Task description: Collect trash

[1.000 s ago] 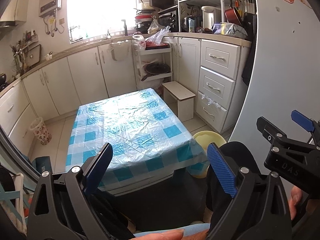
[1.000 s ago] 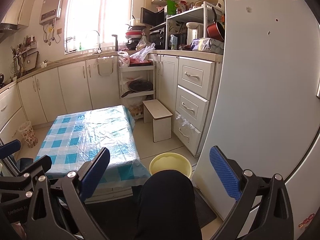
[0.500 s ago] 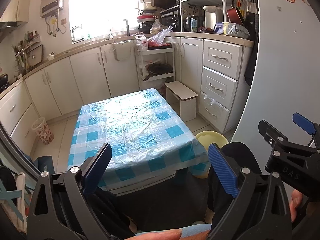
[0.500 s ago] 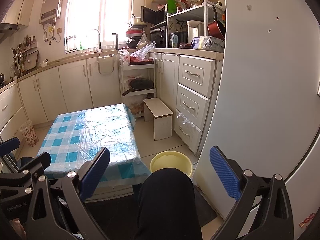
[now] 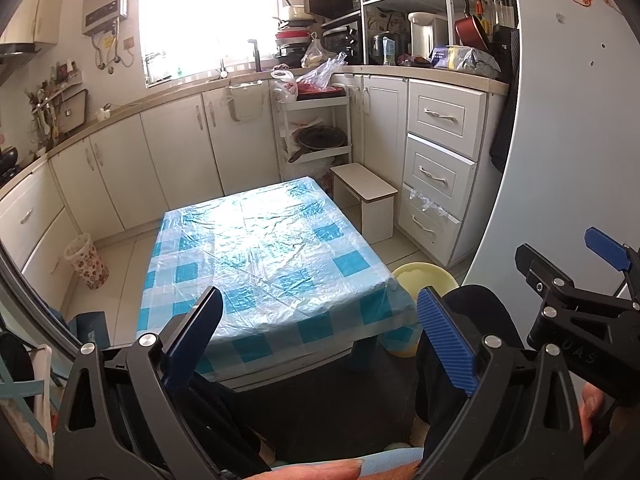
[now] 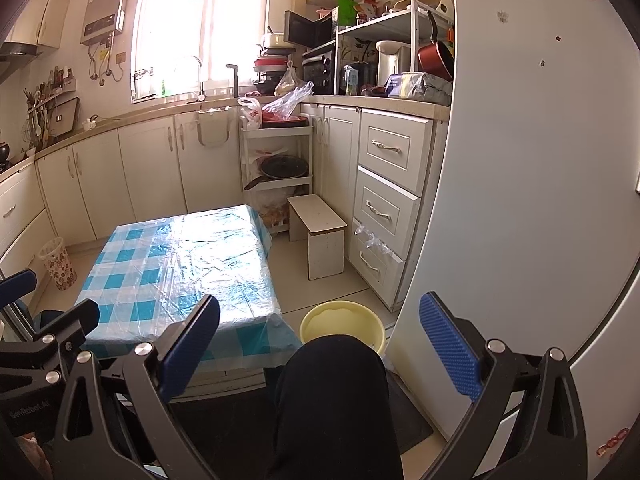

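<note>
A low table (image 5: 264,256) with a blue-and-white checked cloth under clear plastic stands ahead; it also shows in the right wrist view (image 6: 180,268). I see no trash on it. A yellow bucket (image 6: 342,326) sits on the floor by its right corner, also seen in the left wrist view (image 5: 424,278). A small patterned wastebasket (image 5: 86,260) stands at the left by the cabinets. My left gripper (image 5: 320,336) is open and empty, held back from the table's near edge. My right gripper (image 6: 320,340) is open and empty, above a dark-clothed knee (image 6: 336,400).
White kitchen cabinets (image 5: 168,156) run along the back and left. A drawer unit (image 6: 384,204), a small white stool (image 6: 318,236) and a rack with pans (image 6: 278,164) stand at the right. A white fridge side (image 6: 520,160) fills the far right.
Both views have shifted slightly; the table sits a little further right in the left wrist view. Both grippers stay open and empty.
</note>
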Demonstrator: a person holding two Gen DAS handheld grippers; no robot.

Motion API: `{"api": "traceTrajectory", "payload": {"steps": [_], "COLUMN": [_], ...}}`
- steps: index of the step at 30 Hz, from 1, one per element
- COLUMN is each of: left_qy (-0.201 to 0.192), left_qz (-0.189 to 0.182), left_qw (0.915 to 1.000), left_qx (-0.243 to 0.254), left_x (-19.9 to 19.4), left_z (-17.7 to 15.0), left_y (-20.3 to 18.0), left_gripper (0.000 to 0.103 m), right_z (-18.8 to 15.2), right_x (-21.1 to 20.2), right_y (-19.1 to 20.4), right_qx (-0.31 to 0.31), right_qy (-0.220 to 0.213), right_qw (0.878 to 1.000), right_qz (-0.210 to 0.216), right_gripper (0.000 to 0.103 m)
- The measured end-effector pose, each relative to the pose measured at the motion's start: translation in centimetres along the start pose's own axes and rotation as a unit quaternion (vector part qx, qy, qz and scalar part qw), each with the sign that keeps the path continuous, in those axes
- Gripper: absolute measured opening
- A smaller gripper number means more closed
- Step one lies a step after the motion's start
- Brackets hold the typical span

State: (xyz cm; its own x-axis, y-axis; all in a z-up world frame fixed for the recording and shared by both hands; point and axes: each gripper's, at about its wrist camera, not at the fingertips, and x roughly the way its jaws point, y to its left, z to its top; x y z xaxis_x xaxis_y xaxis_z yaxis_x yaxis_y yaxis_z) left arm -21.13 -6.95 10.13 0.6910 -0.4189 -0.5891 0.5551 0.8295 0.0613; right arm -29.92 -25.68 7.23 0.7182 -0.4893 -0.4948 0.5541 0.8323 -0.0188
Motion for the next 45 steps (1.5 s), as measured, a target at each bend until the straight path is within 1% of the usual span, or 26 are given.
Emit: {"api": "traceTrajectory", "payload": {"steps": [18,30,45], "left_qy": [0.001,-0.001,-0.002], "left_qz": [0.0,0.004,0.006], "left_qw": [1.0,1.0,1.0], "left_qx": [0.0,-0.002,-0.001], "left_x": [0.02,0.1,0.05], "left_z": [0.03,-0.11,-0.07], "left_y": [-0.02,0.49,0.52], "left_gripper": [0.094,0.094,0.095], "right_z": [-0.13,0.0,0.0], "right_x": [-0.03,-0.54,-0.89], "right_y": [-0.21,-0.19,-0.06], "right_qx": [-0.005,-0.021,-0.027], "right_qy": [0.002,-0.011,-0.02], "right_qw": [1.0,0.999,0.998], "right_qz": [-0.008,-0.036,-0.05], "right_gripper": [0.096,0.096,0.096]}}
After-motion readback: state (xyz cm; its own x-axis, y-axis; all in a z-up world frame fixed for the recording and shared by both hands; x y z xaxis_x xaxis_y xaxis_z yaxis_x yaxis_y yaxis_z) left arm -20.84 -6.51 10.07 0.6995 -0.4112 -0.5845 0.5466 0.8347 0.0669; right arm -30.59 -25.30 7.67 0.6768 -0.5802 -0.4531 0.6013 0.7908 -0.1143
